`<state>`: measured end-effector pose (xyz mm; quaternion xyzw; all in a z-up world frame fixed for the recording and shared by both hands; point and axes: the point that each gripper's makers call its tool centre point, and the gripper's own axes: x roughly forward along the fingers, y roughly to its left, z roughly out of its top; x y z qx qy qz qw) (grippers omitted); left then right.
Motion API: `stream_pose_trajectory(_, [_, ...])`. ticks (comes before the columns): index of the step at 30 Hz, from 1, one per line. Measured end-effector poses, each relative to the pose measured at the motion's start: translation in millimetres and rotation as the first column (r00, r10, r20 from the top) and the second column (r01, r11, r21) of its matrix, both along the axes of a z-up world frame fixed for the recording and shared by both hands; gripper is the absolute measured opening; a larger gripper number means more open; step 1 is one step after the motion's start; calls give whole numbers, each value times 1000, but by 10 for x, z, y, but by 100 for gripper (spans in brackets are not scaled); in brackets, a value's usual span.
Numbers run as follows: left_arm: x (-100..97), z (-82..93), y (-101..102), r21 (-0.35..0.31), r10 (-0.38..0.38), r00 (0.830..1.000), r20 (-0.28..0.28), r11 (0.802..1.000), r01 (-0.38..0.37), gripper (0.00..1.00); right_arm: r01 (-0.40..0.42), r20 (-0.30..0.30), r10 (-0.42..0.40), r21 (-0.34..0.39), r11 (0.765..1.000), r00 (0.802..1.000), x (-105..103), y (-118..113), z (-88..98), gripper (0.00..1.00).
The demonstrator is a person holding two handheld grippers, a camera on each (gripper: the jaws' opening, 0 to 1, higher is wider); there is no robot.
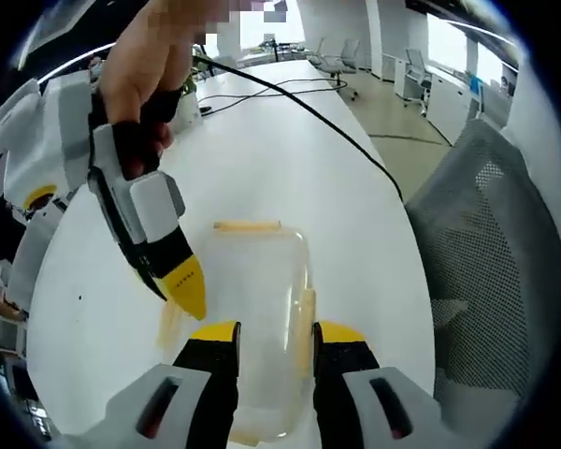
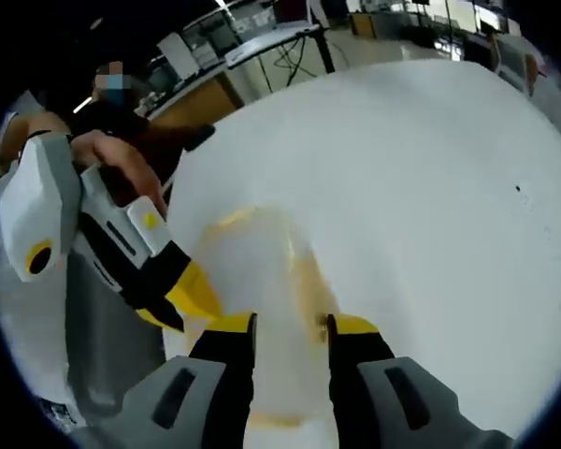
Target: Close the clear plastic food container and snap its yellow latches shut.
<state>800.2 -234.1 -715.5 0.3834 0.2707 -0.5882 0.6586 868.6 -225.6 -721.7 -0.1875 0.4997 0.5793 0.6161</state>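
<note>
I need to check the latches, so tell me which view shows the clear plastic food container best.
The left gripper view: the clear plastic food container is sharp there, its outline and yellow latches distinct on the white table. In the right gripper view the container is blurred, its latches mere yellowish smears.

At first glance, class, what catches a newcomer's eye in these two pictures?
A clear plastic food container with yellow latches lies on a white table. The left gripper straddles one latch, while the right gripper, held in a hand, points at the container's other side. A grey mesh chair stands alongside.
</note>
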Motion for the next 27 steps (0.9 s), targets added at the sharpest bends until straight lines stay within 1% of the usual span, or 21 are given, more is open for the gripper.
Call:
stream_pose_trajectory(3, [-3, 0, -2, 1, -11, 1000, 0, 1000, 11, 24, -51, -11, 50, -15, 999, 999, -23, 14, 5, 27])
stream_pose_trajectory(6, [-7, -2, 1, 18, -44, 999, 6, 999, 44, 24, -82, -27, 81, -19, 996, 996, -59, 2, 8, 28])
stream_pose_trajectory(7, [-7, -2, 2, 26, -56, 998, 9, 998, 56, 24, -93, -34, 92, -20, 995, 995, -72, 1, 7, 28])
stream_pose_trajectory(8, [-9, -2, -3, 30, -57, 998, 8, 998, 57, 24, -128, -37, 127, -21, 992, 991, -95, -12, 2, 29])
stream_pose_trajectory(10, [-10, -3, -12, 44, -65, 998, 13, 997, 64, 24, -161, -46, 159, -28, 987, 986, -132, -12, -14, 33])
stream_pose_trajectory(11, [-12, -5, -18, 48, -64, 998, 14, 997, 63, 24, -164, -57, 162, -34, 986, 985, -150, -9, -21, 34])
stream_pose_trajectory(12, [-17, -10, -16, 56, -66, 998, 20, 996, 64, 24, -178, -47, 176, -36, 983, 983, -141, 4, -13, 34])
stream_pose_trajectory(17, [-28, -28, -8, 80, -84, 995, 54, 994, 80, 25, -200, -54, 198, -49, 979, 979, -137, 9, -12, 34])
stream_pose_trajectory(22, [-9, -58, -36, 122, -129, 985, 112, 986, 115, 29, -220, -51, 217, -58, 974, 975, -116, 14, -21, 34])
stream_pose_trajectory(25, [-4, -67, -68, 131, -127, 985, 112, 985, 112, 30, -226, -46, 224, -57, 972, 974, -103, 18, -27, 33])
stream_pose_trajectory(27, [-5, -63, -50, 140, -129, 985, 114, 984, 113, 30, -227, -44, 225, -53, 972, 973, -100, 21, -29, 33])
